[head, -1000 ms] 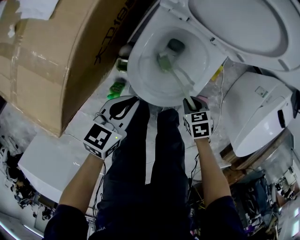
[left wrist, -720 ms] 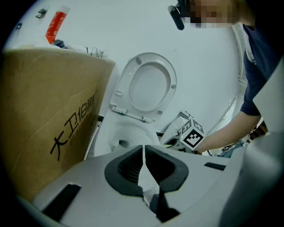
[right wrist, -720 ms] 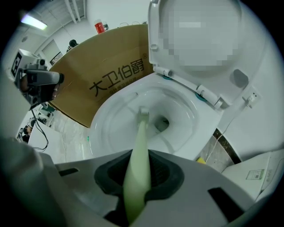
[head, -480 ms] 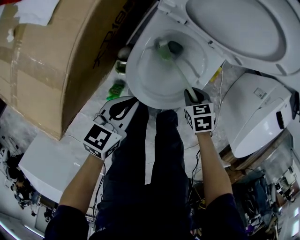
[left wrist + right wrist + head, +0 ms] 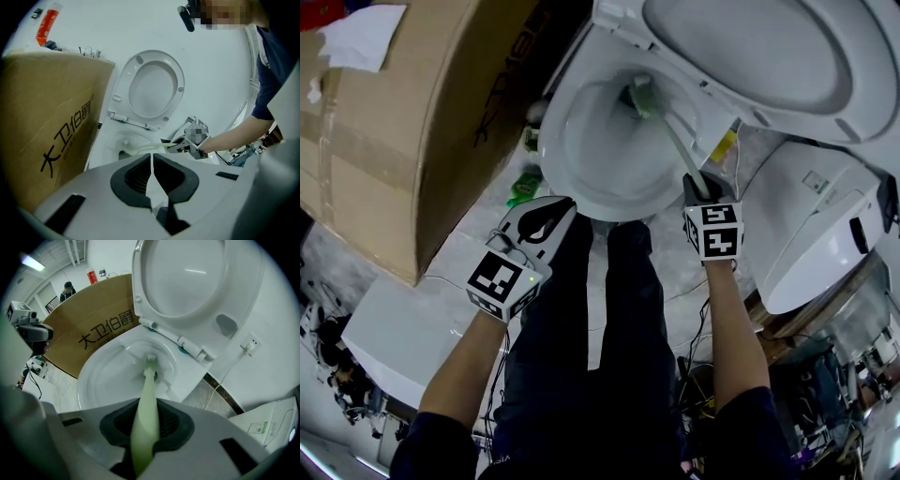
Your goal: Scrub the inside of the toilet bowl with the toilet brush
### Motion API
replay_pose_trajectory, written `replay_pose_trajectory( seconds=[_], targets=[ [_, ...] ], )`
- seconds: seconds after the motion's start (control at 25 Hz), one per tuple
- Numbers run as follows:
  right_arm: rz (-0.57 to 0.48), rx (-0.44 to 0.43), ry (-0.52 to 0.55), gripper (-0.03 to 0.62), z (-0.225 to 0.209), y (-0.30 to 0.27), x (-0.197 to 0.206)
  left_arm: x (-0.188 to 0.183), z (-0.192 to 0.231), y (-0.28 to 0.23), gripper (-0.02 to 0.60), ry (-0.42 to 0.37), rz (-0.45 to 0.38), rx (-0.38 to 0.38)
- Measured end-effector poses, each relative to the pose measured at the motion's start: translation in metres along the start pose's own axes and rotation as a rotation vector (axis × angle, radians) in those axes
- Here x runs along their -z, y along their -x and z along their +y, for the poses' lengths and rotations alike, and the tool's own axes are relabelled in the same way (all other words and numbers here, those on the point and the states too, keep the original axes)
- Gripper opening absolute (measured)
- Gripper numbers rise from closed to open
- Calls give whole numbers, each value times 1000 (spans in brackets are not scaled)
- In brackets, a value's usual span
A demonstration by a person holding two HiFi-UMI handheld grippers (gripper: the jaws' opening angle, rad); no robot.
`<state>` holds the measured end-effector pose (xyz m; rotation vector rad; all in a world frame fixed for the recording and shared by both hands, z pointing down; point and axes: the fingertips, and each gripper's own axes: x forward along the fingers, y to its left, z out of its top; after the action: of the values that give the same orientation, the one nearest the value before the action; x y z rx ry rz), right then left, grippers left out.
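So, step in hand: scrubbing, and I'd guess somewhere in the middle of it. The toilet brush is down inside the toilet bowl, with its bristle head at the back wall by the drain hole, on the hinge side.
Right gripper: jaws clamped on the pale green brush handle, which runs straight out between them into the bowl. It sits just off the front right of the rim.
Left gripper: jaws pressed together with nothing in them, parked off the front left of the rim and not touching the bowl.
Seat: tipped up at the back edge, out of the way.
How I'd do it well: grip firmly so the handle can't twist. I'd walk the head around the whole wall and up under the rim, not just around the drain, with short strokes so nothing flicks out. The left gripper is best left where it is.
Count: one bowl, one brush, two grippers, and one big cardboard box along the bowl's left side.
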<state>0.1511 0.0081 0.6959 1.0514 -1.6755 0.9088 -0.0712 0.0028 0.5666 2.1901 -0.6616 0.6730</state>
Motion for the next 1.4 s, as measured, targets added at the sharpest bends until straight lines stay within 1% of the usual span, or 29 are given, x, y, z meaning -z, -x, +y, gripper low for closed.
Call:
replay_pose_trajectory(
  seconds=[0.24, 0.44, 0.64, 1.0, 1.24, 1.4],
  targets=[
    [29, 25, -2, 64, -18, 12, 28, -2, -15, -12, 41, -13, 2, 20],
    [57, 15, -11, 64, -15, 21, 53, 2, -24, -15, 43, -20, 9, 35],
    [77, -14, 18, 64, 6, 28, 70, 4, -28, -13, 43, -33, 7, 38],
    [110, -76, 21, 63, 50, 31, 95, 12, -23, 1, 42, -19, -7, 24],
    [126, -120, 55, 64, 83, 26, 94, 23, -14, 15, 41, -4, -12, 15],
    [107, -139, 73, 64, 100, 22, 84, 27, -5, 24, 42, 9, -22, -2]
  ],
)
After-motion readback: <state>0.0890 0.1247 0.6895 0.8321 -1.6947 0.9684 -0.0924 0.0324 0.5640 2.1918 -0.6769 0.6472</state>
